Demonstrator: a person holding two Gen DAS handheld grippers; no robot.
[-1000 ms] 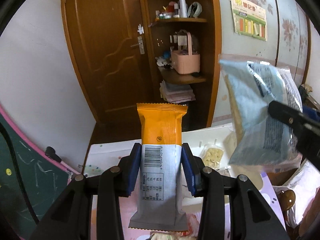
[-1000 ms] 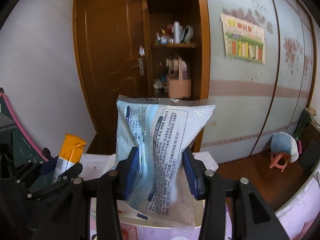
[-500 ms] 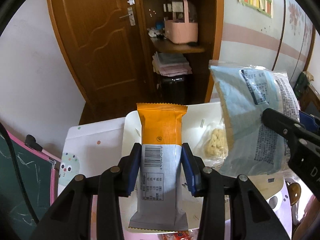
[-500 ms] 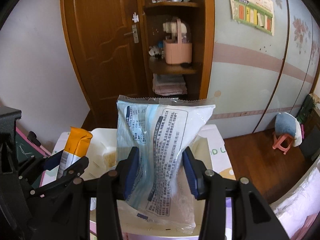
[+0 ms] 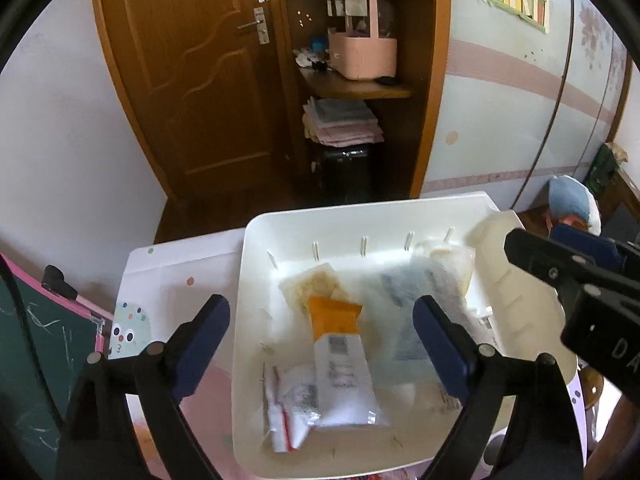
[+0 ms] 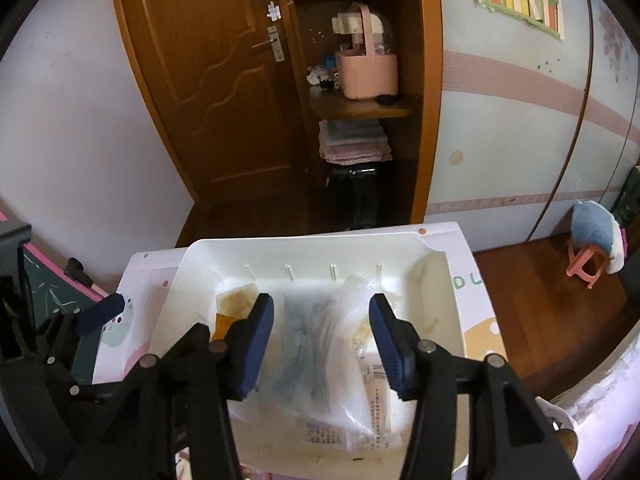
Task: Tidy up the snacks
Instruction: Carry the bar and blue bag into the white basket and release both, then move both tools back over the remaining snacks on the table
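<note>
Looking from the left, we found the left gripper (image 5: 322, 324) spread wide above the white bin (image 5: 256, 240); its jaws had just been opening and nothing sat between the pads any more. Below the gap the orange bar (image 5: 340, 344) lay loose in the bin, slanted, its orange end toward the far wall and its barcode end toward us. It overlapped a clear pack of pale biscuits (image 5: 316, 286) at its far end and a red-striped sachet (image 5: 286, 412) at its near left.

Further right, the blue bag (image 6: 316, 344) was blurred, lying flat or still settling on the bin floor among other clear packets. The right gripper (image 6: 322, 340) hovered over it with jaws part open; they too had just been opening, and the pads did not press on the bag, though it showed through the gap between them. Beside it on the right a white packet (image 6: 378, 384) with a barcode rested against the bin's floor.

We judged that both snacks from this round were delivered, so this part was done. What remained we could not tell for sure: the table (image 5: 172, 264) showed no more snacks in view, and any still to be gathered lay outside the pictures. We guessed both hands had next to pull back from the bin.
</note>
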